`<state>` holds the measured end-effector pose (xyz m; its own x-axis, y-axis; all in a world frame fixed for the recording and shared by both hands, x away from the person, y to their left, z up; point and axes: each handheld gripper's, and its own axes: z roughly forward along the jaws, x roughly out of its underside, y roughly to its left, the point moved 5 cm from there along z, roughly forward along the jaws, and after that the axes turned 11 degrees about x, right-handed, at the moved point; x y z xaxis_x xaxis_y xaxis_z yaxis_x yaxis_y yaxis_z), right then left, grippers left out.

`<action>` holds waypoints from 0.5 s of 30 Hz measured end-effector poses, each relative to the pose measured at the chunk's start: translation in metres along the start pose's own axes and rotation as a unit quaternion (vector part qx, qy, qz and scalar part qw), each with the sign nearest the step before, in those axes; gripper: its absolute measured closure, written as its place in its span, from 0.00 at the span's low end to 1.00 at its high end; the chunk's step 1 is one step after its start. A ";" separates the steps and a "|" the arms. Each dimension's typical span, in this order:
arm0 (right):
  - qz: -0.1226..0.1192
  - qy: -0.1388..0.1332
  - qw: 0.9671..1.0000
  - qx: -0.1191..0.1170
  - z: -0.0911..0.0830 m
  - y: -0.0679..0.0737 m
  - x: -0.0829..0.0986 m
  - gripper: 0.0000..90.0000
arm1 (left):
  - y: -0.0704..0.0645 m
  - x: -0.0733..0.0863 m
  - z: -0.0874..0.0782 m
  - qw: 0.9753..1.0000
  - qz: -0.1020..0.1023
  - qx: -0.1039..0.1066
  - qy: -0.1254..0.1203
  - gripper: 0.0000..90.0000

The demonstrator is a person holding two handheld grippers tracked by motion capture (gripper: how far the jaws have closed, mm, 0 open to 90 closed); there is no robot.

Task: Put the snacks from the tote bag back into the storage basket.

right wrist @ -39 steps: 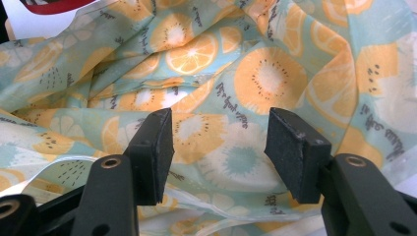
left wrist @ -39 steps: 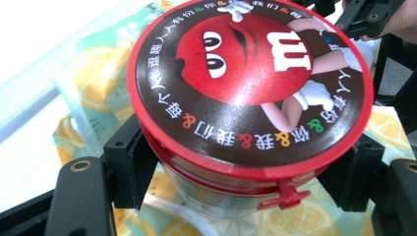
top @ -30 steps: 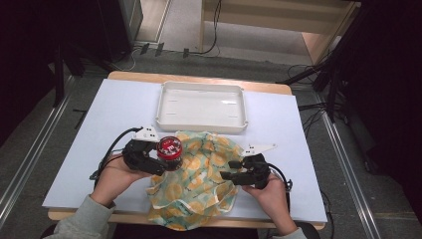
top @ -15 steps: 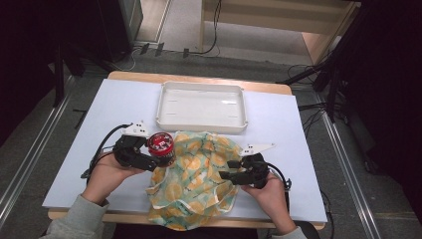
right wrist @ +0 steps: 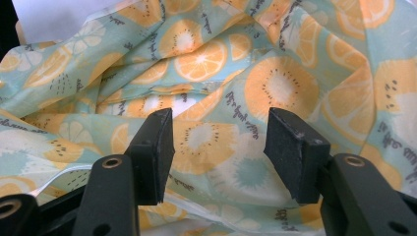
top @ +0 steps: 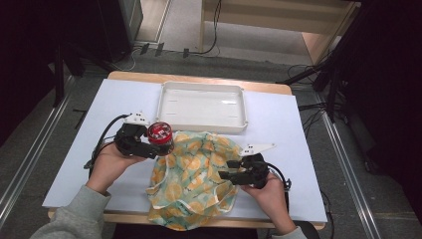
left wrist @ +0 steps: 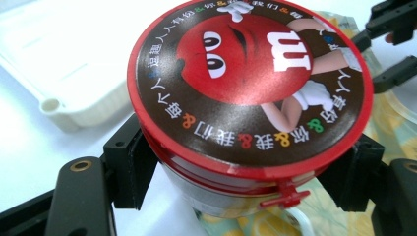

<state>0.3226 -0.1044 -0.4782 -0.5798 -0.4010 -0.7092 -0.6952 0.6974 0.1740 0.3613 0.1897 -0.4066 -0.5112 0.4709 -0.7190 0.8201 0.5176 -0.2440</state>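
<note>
Candy tin stands upright, lid up, at the fruit-print cloth's left edge near the white tray. Your left gripper pinches its sides between both jaws; the left gripper view reveals the lid print. Your right gripper hovers spread above the cloth.

Grey floor with cables, wooden furniture beyond the table
</note>
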 end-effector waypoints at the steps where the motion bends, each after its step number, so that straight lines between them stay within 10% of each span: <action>1: 0.000 0.000 1.000 0.000 0.000 0.000 0.000 0.51 | 0.002 -0.001 0.001 1.000 0.002 0.002 -0.001 0.29; 15: -0.002 -0.003 1.000 -0.004 0.000 0.002 -0.001 0.51 | 0.027 -0.020 0.007 1.000 -0.023 -0.014 -0.004 0.29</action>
<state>0.3214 -0.1025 -0.4773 -0.5748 -0.4008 -0.7134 -0.7008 0.6912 0.1764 0.3952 0.1891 -0.4030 -0.5459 0.4404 -0.7128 0.7884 0.5580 -0.2590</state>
